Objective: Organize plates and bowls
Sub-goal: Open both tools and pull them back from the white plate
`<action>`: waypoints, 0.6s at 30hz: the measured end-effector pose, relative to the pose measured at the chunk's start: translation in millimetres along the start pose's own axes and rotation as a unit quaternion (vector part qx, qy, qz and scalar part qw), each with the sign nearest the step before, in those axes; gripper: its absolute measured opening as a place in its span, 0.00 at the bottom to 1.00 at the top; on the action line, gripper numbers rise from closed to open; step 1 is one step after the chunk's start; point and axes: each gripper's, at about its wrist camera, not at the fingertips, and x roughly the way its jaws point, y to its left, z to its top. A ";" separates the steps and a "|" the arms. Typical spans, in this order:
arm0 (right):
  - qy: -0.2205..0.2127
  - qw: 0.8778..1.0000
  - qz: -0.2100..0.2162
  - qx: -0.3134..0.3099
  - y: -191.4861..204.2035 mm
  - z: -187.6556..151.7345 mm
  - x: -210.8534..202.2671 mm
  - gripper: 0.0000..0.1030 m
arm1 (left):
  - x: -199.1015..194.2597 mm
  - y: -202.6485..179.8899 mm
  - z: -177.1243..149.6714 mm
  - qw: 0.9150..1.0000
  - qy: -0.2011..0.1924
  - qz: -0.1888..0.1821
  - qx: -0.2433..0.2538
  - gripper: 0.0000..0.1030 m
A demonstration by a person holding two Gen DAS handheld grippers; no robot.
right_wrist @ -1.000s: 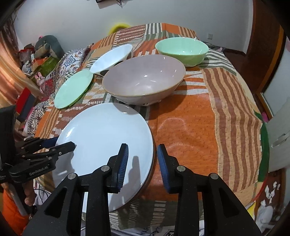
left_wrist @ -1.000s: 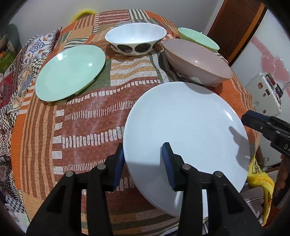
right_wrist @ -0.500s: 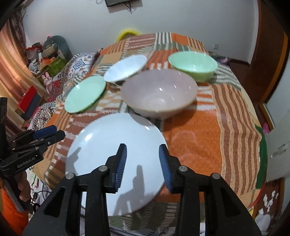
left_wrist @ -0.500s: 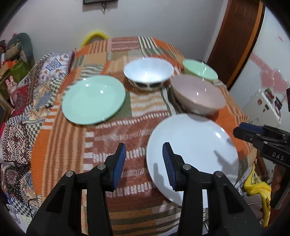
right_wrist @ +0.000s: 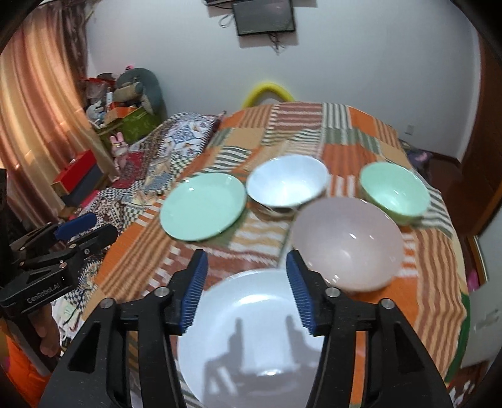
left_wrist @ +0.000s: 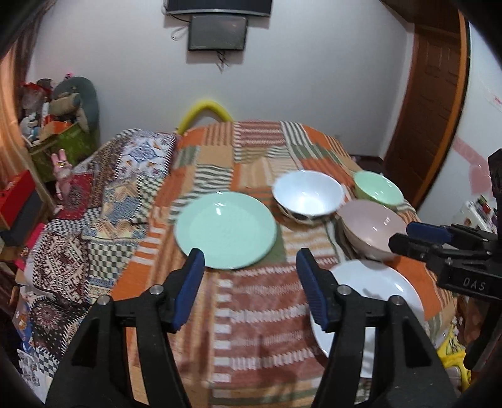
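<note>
A white plate (left_wrist: 373, 298) (right_wrist: 254, 332) lies at the near edge of the table. A mint green plate (left_wrist: 226, 229) (right_wrist: 202, 210) lies to the left. Behind stand a white bowl (left_wrist: 307, 194) (right_wrist: 287, 185), a pink bowl (left_wrist: 373, 226) (right_wrist: 348, 241) and a mint green bowl (left_wrist: 378, 188) (right_wrist: 393, 191). My left gripper (left_wrist: 251, 288) is open and empty, raised above the cloth between the two plates. My right gripper (right_wrist: 244, 288) is open and empty, raised above the white plate; it also shows in the left wrist view (left_wrist: 420, 238).
The round table (left_wrist: 260, 329) has a patterned orange cloth. A patterned blanket (left_wrist: 103, 201) lies to the left, with boxes and toys (left_wrist: 53, 125) beyond. A wooden door (left_wrist: 433, 103) stands at the right. A screen (right_wrist: 266, 15) hangs on the back wall.
Both grippers have let go of the white plate, opened wide and pulled back and up. The plate stays at the table's near edge.
</note>
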 end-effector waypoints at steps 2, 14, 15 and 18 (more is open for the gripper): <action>-0.001 1.000 0.003 -0.006 7.0 4.4 8.7 0.55 | 2.8 10.7 3.7 1.000 -0.002 0.008 -0.008 0.63; 0.037 0.999 0.033 0.012 16.5 25.1 65.8 0.71 | 52.8 54.3 11.6 0.999 0.027 0.033 -0.033 0.65; 0.040 0.999 0.032 0.012 16.1 26.9 69.9 0.71 | 58.7 58.7 12.6 0.998 0.031 0.034 -0.035 0.65; 0.048 0.998 0.028 0.007 16.1 33.7 83.0 0.71 | 77.5 72.6 17.5 0.997 0.042 0.034 -0.047 0.65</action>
